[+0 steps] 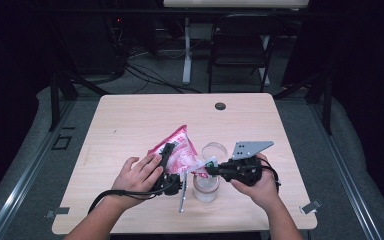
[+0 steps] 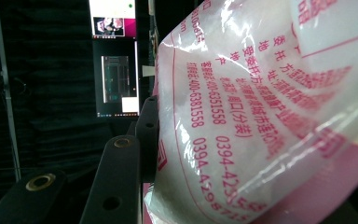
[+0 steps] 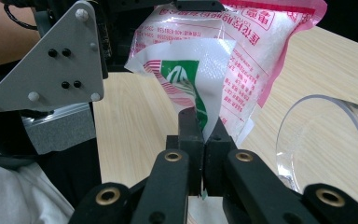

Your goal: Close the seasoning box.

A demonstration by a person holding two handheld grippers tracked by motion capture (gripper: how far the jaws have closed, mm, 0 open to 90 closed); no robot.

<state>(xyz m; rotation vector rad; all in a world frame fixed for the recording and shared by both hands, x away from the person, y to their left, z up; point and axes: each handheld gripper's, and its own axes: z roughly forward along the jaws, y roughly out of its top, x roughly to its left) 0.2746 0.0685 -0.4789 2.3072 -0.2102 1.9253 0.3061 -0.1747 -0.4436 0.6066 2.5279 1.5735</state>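
A pink and white plastic bag (image 1: 180, 145) with red print hangs tilted above the light wooden table (image 1: 130, 120). My left gripper (image 1: 169, 151) is shut on the bag's body; in the left gripper view the bag (image 2: 261, 116) presses against a black finger (image 2: 145, 126). My right gripper (image 1: 211, 169) is shut on the bag's white corner flap with a green mark (image 3: 186, 74), its jaws pinched together (image 3: 203, 127). A clear cup (image 1: 206, 190) stands just under and behind that corner; its rim (image 3: 326, 140) shows at the right of the right gripper view.
A small black round cap (image 1: 220, 106) sits near the table's far edge. Behind the table stand a dark folding chair (image 1: 240, 45) and a white desk leg (image 1: 186, 55), with cables on the floor. The left gripper's grey plate (image 3: 46, 65) is close to my right gripper.
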